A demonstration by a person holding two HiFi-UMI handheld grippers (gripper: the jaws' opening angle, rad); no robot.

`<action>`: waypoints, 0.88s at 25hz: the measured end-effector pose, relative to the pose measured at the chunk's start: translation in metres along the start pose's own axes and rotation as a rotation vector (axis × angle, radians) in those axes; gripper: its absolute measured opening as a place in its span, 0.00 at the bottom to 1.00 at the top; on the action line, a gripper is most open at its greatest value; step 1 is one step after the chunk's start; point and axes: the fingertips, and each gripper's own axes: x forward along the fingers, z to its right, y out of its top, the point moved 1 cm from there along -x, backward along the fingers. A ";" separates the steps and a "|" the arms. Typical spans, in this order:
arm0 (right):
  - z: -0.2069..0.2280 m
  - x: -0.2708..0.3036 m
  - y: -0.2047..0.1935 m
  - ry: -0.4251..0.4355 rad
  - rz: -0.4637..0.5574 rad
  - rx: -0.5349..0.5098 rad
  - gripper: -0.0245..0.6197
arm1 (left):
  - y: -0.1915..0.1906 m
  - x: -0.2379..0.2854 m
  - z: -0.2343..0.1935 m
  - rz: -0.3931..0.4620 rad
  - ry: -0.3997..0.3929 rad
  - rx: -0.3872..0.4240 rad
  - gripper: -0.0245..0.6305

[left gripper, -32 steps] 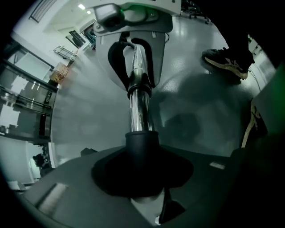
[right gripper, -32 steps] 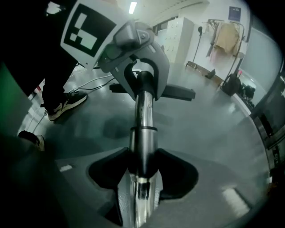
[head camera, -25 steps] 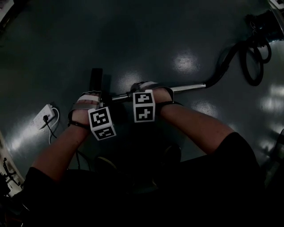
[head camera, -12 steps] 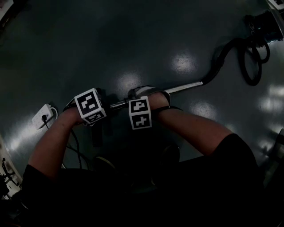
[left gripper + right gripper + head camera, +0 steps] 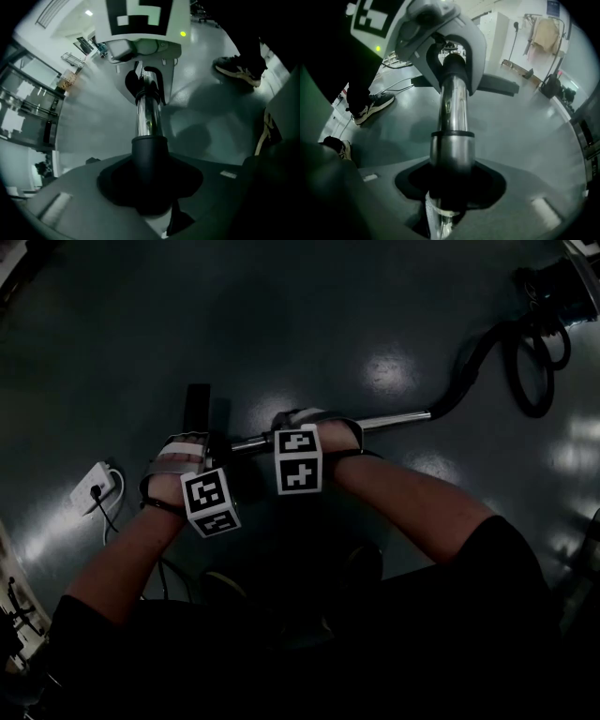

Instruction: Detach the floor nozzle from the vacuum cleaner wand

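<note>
Low over the floor (image 5: 281, 324), the left gripper (image 5: 150, 187) clamps the black neck (image 5: 149, 154) of the floor nozzle (image 5: 198, 407). The right gripper (image 5: 451, 187) clamps the chrome wand (image 5: 453, 108) just beside it. The joint looks unseparated, so next comes a straight pull apart, probably with some twisting.

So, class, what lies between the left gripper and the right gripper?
A short stretch of chrome vacuum wand, nothing else; the head view shows it.

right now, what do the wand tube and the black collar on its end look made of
Wand tube: looks like polished metal with a chrome-like finish; it mirrors the room in bright streaks.
Black collar: probably moulded plastic, matte to satin; its surface is dull with no sharp reflections, though the dim light leaves that open.
</note>
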 end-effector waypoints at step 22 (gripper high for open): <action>-0.008 -0.003 0.010 0.006 -0.001 -0.041 0.32 | -0.002 -0.024 0.019 0.083 -0.333 -0.187 0.27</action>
